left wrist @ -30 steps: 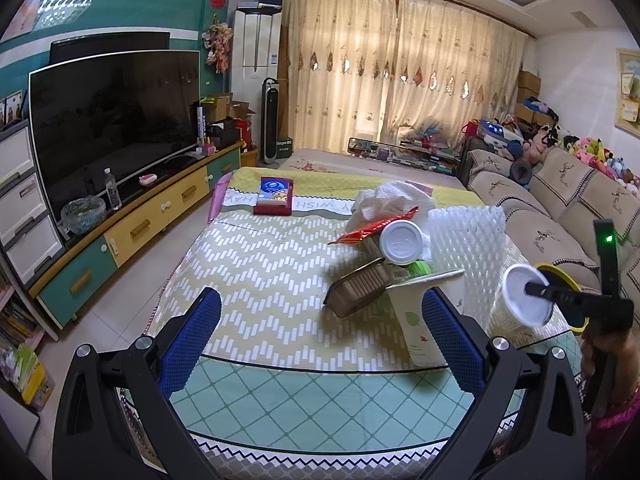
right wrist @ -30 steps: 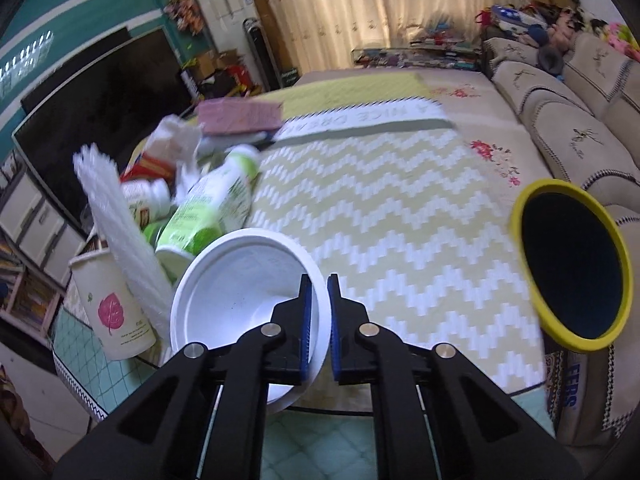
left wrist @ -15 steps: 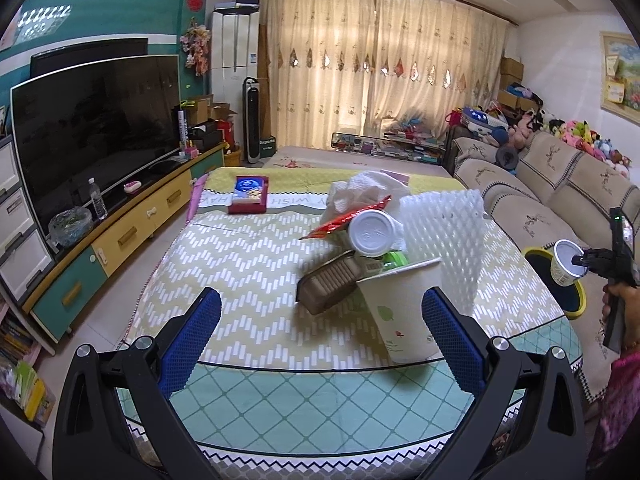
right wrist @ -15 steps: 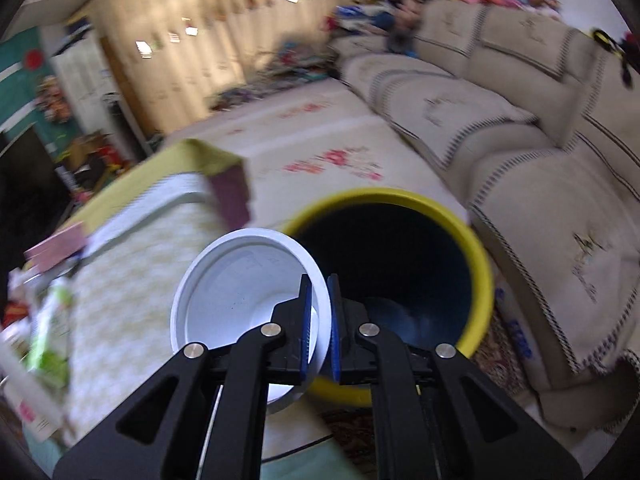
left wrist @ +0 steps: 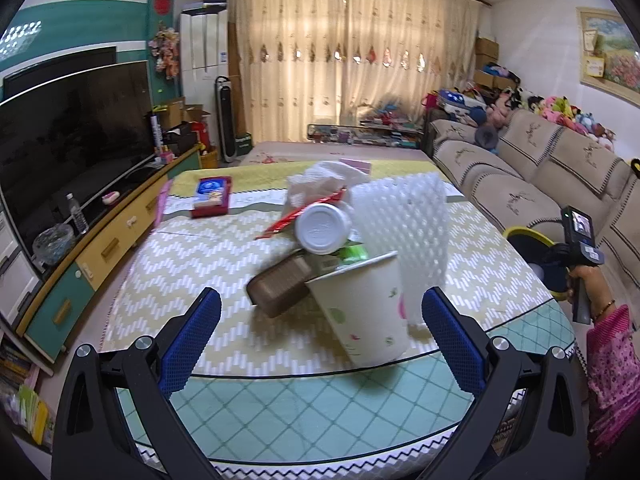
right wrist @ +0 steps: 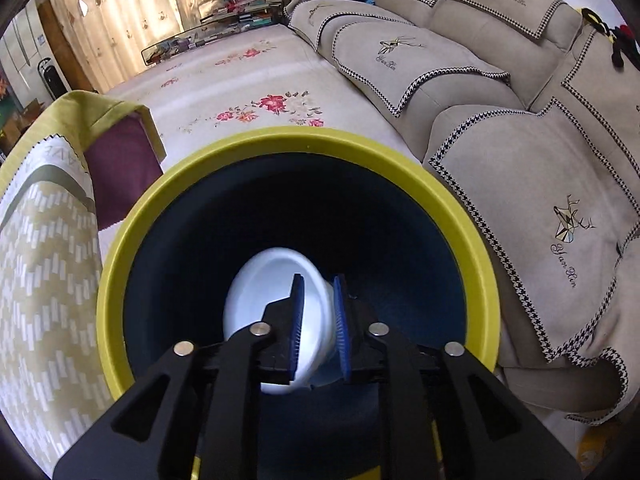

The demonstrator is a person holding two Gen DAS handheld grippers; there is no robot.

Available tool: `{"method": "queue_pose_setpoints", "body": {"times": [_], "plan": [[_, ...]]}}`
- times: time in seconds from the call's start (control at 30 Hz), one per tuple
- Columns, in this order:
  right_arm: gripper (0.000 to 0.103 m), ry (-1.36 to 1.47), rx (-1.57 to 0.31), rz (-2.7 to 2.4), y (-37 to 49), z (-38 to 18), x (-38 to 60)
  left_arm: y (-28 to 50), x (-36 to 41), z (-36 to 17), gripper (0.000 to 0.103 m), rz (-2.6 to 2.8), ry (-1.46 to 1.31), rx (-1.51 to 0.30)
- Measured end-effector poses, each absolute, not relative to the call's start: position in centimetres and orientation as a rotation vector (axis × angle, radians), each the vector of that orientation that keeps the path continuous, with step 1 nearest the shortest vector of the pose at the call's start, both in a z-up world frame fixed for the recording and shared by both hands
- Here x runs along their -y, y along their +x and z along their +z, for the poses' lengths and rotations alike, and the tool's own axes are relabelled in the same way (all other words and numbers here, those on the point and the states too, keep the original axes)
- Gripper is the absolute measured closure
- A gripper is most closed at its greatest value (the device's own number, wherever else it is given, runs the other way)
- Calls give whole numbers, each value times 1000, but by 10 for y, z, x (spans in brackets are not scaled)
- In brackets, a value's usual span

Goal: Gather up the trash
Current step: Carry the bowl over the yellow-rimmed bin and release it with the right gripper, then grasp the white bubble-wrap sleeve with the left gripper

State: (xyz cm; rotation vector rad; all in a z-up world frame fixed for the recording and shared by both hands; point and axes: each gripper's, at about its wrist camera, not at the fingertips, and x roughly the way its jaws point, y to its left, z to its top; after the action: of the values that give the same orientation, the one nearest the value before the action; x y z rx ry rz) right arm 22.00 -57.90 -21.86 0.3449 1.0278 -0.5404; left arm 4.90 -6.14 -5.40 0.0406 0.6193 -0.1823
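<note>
Couch covers (right wrist: 560, 236) read "Yan Kin" beside yellow-rimmed bin (right wrist: 280, 140).

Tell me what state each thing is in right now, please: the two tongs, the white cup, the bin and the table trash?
Right tongs: slightly parted over the bin.
White cup: inside the bin, between the parted pads.
Bin: open, dark inside.
Left tongs: wide open, holding nothing.
Paper cup: tilted on the table.
Foam net: standing behind the paper cup.
</note>
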Motion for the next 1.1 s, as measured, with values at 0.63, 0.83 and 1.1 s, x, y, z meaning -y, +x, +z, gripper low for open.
{"method": "queue_pose_setpoints", "body": {"times": [0.63,0.83,1.1], "plan": [[68,336,-847,-405,150,-160,517,128,167,-46,4,-278,133,-661],[64,353,-809,-371,135,-151,511,167,164,-66,19,-210,84,-745],[64,384,-803,-349,128,-154,513,180,160,-75,74,-238,30,-780]]}}
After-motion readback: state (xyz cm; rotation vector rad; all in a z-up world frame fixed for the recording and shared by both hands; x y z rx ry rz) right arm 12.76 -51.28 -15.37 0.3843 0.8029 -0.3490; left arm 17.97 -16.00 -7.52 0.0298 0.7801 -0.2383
